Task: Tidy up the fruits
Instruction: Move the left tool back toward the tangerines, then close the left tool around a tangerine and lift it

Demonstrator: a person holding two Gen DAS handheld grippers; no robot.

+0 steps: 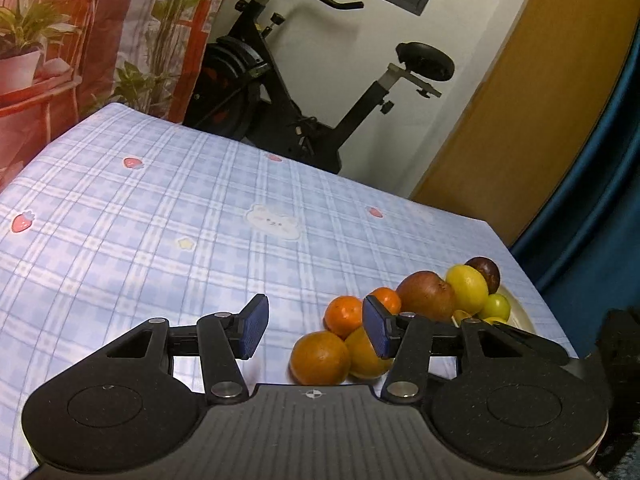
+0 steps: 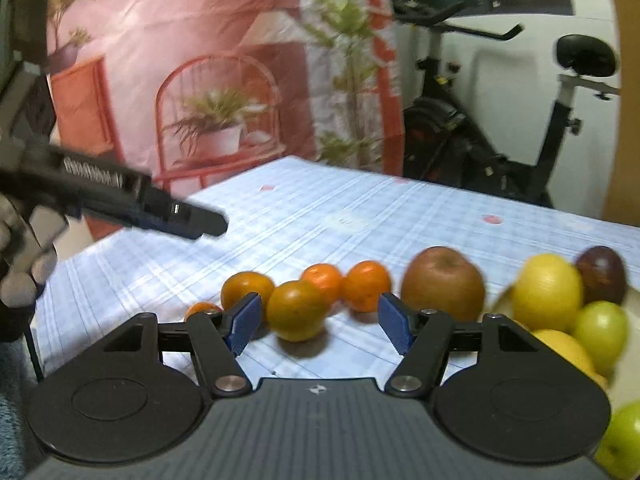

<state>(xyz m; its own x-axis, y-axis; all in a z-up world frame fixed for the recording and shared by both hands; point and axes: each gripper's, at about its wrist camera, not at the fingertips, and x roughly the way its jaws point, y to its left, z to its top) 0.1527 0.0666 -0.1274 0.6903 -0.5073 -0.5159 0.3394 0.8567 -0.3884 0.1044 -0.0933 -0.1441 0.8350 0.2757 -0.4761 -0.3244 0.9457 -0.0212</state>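
Observation:
Several oranges lie on the blue checked tablecloth [image 1: 160, 208]. In the left wrist view my left gripper [image 1: 316, 332] is open and empty, with an orange [image 1: 319, 358] just past its fingers and a brown apple [image 1: 426, 295] beyond. A white plate [image 1: 518, 312] at the right holds a lemon [image 1: 467, 288], a dark plum [image 1: 486, 272] and a green fruit [image 1: 497, 306]. In the right wrist view my right gripper [image 2: 320, 322] is open, with an orange [image 2: 297, 309] between its fingers, untouched. The apple [image 2: 443, 282], the lemon [image 2: 546, 292] and the green fruits [image 2: 602, 330] lie to the right.
An exercise bike [image 1: 288, 92] stands behind the table, with a patterned curtain [image 2: 180, 60] to its left and a wooden door [image 1: 520, 100] to its right. The left gripper's body [image 2: 120, 200] reaches in from the left in the right wrist view. The table's right edge [image 1: 524, 268] lies close to the plate.

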